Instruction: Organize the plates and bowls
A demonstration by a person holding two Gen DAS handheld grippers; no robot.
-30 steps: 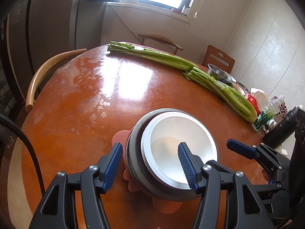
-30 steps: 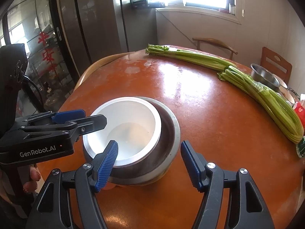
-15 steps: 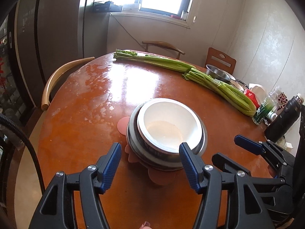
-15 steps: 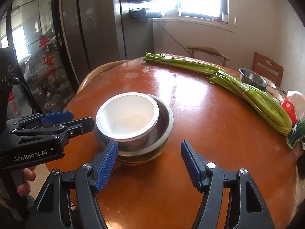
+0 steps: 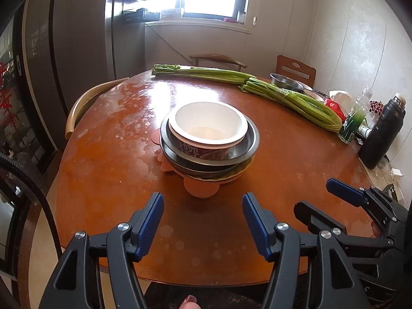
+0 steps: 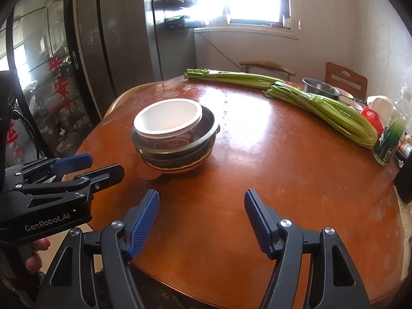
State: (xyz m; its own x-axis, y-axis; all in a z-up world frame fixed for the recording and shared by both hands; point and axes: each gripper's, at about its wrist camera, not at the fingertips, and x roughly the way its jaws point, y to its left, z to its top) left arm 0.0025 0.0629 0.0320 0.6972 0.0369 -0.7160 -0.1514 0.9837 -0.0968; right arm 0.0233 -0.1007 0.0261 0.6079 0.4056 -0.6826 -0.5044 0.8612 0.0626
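A white paper bowl sits inside a steel bowl, on darker dishes and an orange flower-shaped plate, in the middle of the round wooden table. My left gripper is open over bare table just in front of the stack, nothing between its fingers. My right gripper is beside it on the right. In the right wrist view the white bowl and stack lie up and left of my open, empty right gripper. My left gripper shows at the left edge.
Two celery bunches lie across the far side. A steel basin, a black flask and a green bottle crowd the right edge. A curved chair back stands at the left. The table's near edge is just below both grippers.
Both grippers have drawn back from the stack toward the near table edge. The left gripper's right finger was inside the white bowl and is now clear of it. The stack has stayed put.
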